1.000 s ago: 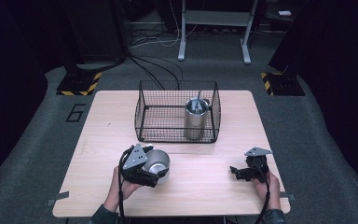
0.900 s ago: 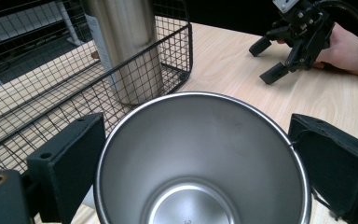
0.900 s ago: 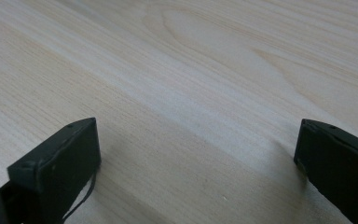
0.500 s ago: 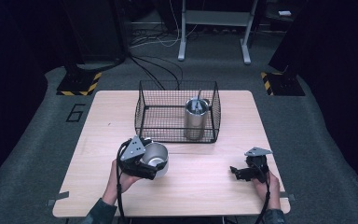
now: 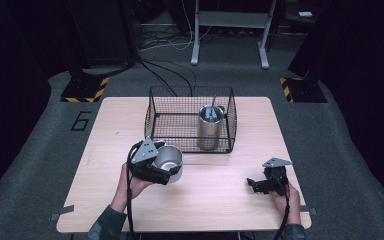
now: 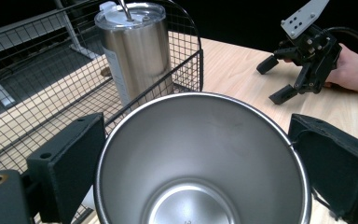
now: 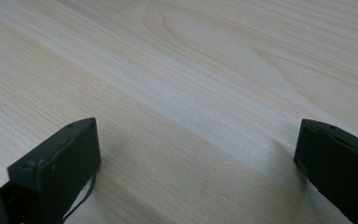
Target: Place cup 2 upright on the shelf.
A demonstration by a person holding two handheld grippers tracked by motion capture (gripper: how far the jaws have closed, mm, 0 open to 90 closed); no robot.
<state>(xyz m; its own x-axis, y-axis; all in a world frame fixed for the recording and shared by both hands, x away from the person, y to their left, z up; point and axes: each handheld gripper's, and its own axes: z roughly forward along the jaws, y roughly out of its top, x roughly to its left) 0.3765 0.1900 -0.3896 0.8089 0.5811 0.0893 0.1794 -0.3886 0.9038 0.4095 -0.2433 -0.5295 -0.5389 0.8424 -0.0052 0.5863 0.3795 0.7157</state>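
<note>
— Starting with the table (image 5: 220, 210): what sits on it?

— Your wire basket (image 5: 190, 120) stands at the far middle, with a lidded steel tumbler (image 5: 210, 127) upright in its right near corner. The near half of the tabletop is bare wood between your hands.

— And my left gripper (image 5: 166, 167)?

— Its jaws are clamped on the open steel cup (image 6: 200, 158), one at each side of the rim. You hold the cup just in front of the basket's near wall, left of the tumbler.

— The right gripper (image 5: 254, 184)?

— Its jaws stand wide apart, holding nothing, low over bare wood near the table's right near corner, well apart from the cup.
</note>
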